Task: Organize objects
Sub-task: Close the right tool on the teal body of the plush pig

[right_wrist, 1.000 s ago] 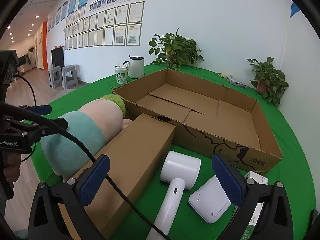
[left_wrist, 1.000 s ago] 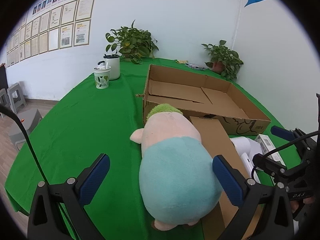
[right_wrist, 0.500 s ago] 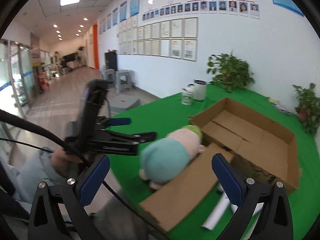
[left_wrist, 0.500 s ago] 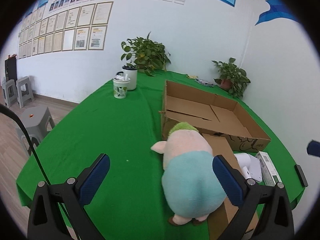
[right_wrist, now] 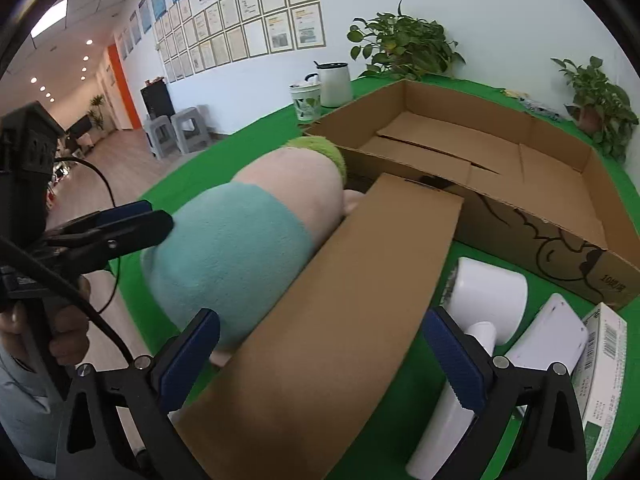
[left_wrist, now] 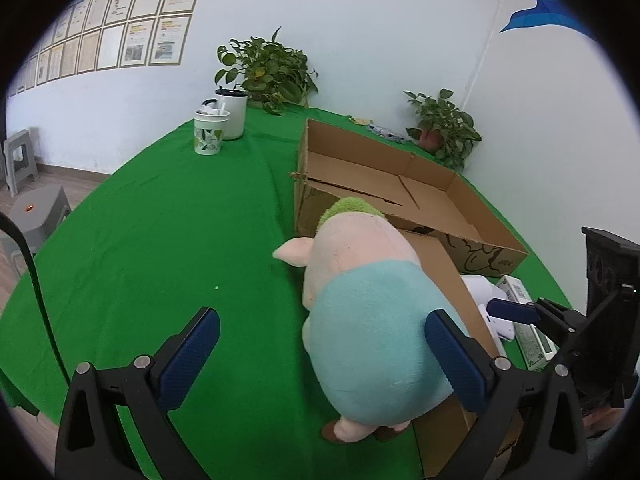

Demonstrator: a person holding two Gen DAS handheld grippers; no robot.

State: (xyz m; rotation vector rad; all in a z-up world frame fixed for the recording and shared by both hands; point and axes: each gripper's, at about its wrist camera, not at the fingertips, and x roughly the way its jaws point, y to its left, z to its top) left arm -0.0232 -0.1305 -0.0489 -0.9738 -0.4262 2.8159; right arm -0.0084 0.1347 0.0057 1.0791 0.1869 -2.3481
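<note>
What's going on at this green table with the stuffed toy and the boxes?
A person holds a gripper in each hand to tidy things. Both the left gripper and the right gripper are open and hold nothing. The plush toy lies beside a closed brown box. The big open carton is empty.

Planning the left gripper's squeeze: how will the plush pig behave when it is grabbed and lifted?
The plush toy looks soft and stuffed, so it will probably squash between the left gripper fingers rather than resist. It seems light for its bulk. Its rounded, fuzzy body may sag or swing if pinched off-centre, and could drag against the long cardboard box beside it.
</note>
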